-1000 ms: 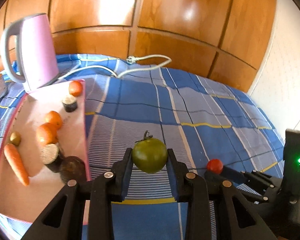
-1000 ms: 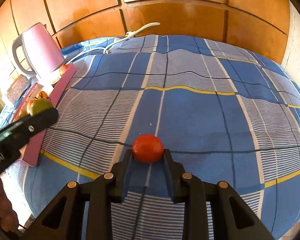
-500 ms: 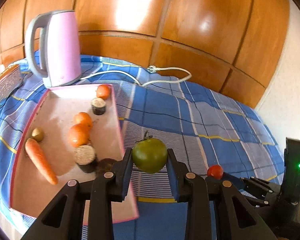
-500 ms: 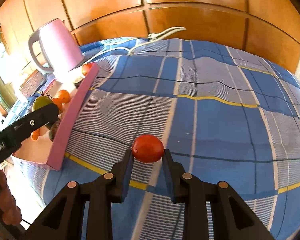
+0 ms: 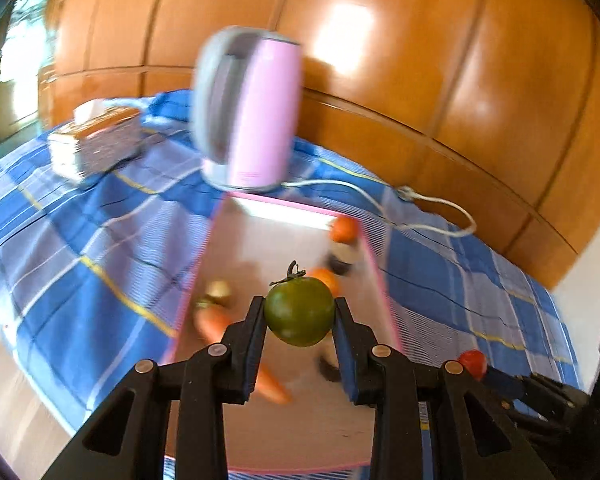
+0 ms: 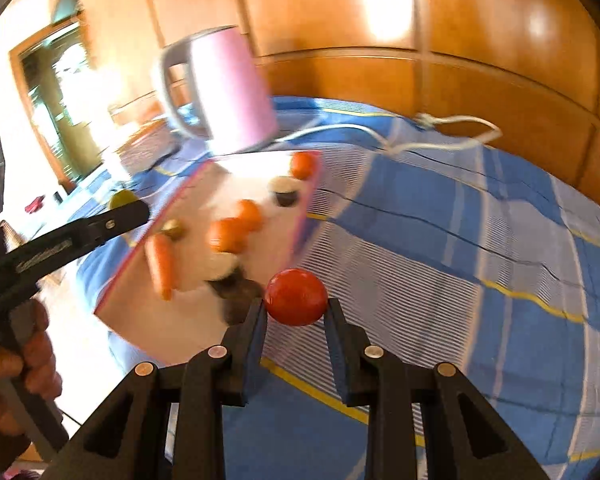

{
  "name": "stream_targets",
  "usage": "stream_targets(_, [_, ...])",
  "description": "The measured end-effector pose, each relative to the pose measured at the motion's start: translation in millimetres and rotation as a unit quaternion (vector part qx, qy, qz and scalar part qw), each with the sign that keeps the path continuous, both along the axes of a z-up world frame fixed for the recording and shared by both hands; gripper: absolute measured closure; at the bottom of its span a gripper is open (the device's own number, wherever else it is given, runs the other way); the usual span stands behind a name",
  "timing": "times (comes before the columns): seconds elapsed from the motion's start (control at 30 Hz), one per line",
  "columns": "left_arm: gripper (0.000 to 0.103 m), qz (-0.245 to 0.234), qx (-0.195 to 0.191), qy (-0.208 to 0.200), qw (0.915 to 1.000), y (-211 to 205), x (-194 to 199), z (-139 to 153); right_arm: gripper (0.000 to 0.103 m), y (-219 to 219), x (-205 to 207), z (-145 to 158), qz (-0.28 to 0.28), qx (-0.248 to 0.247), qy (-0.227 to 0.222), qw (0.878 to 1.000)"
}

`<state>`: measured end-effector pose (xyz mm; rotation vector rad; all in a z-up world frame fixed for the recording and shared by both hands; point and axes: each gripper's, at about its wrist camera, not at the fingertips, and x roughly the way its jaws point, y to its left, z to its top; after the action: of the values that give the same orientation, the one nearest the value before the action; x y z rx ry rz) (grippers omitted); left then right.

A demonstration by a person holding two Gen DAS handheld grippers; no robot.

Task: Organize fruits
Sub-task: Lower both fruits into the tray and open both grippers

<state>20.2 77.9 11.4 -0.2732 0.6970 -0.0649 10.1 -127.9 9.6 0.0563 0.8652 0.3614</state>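
Note:
My left gripper is shut on a green tomato with a stem and holds it in the air over the near part of the pink tray. My right gripper is shut on a red tomato and holds it above the blue checked cloth, just right of the tray's near right corner. The tray holds a carrot, oranges, a small brown fruit and dark cut rounds. The red tomato also shows at the right of the left wrist view.
A pink kettle stands behind the tray, its white cord lying on the cloth. A tissue box sits at the far left. A wooden wall runs behind. The table edge drops off at the left.
Both grippers have swung left toward the tray with their tomatoes still held. The left one is now over the tray; the right one is at its right edge. Both views are motion-blurred.

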Motion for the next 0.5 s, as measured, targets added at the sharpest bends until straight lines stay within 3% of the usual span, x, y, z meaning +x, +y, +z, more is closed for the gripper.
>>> stream_targets(0.17, [0.071, 0.012, -0.016, 0.012, 0.9997, 22, 3, -6, 0.073, 24, 12, 0, 0.03, -0.002, 0.002, 1.0])
stream_targets(0.5, [0.07, -0.023, -0.017, 0.031, 0.9991, 3, 19, -19, 0.073, 41, 43, 4, 0.023, 0.007, 0.001, 1.0])
